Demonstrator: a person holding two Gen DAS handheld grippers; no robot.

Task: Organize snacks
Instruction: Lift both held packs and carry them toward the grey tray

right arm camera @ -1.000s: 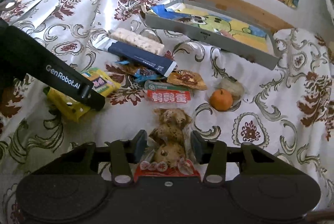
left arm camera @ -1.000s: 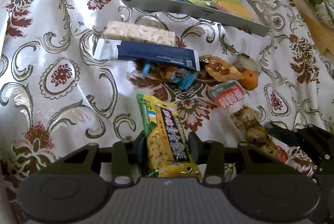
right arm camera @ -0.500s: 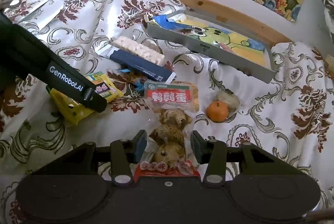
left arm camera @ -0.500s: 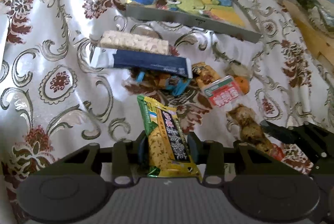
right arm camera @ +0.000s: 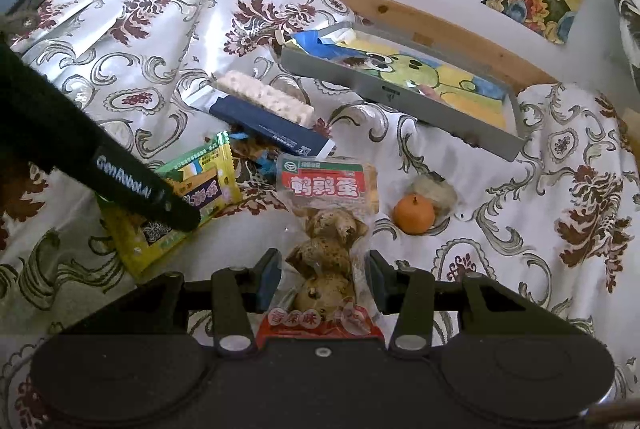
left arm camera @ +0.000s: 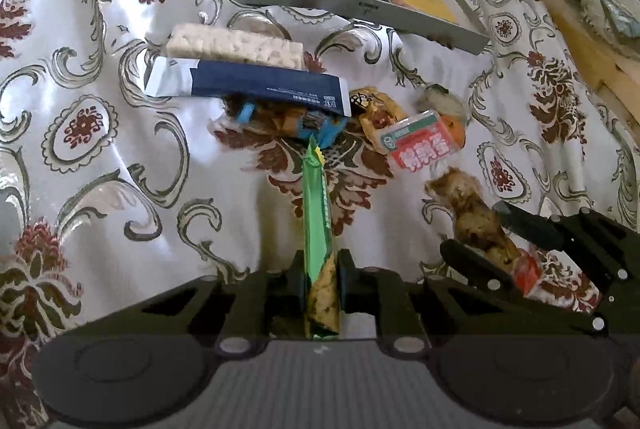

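My left gripper (left arm camera: pixel 318 269) is shut on a green and yellow snack packet (left arm camera: pixel 316 197), which stands edge-on between the pads and points away over the cloth. From the right wrist view the same packet (right arm camera: pixel 200 185) shows its printed face under the left gripper's black finger (right arm camera: pixel 140 189). My right gripper (right arm camera: pixel 322 269) is shut on a clear pack of quail eggs (right arm camera: pixel 324 221) with a red label, its far end raised off the cloth. The grey tray (left arm camera: pixel 348 1) with a cartoon lining lies at the back.
On the floral cloth lie a pale crisp bar (left arm camera: pixel 236 45), a long navy packet (left arm camera: pixel 264 85), a blue-wrapped snack (left arm camera: pixel 288 121), a tan packet (left arm camera: pixel 376 109) and a small orange (right arm camera: pixel 414 213). A wooden edge and paintings run behind the tray.
The left jaws closed on the green and yellow packet, which turned from flat to edge-on. The quail egg pack's label end rose off the cloth in the right gripper.
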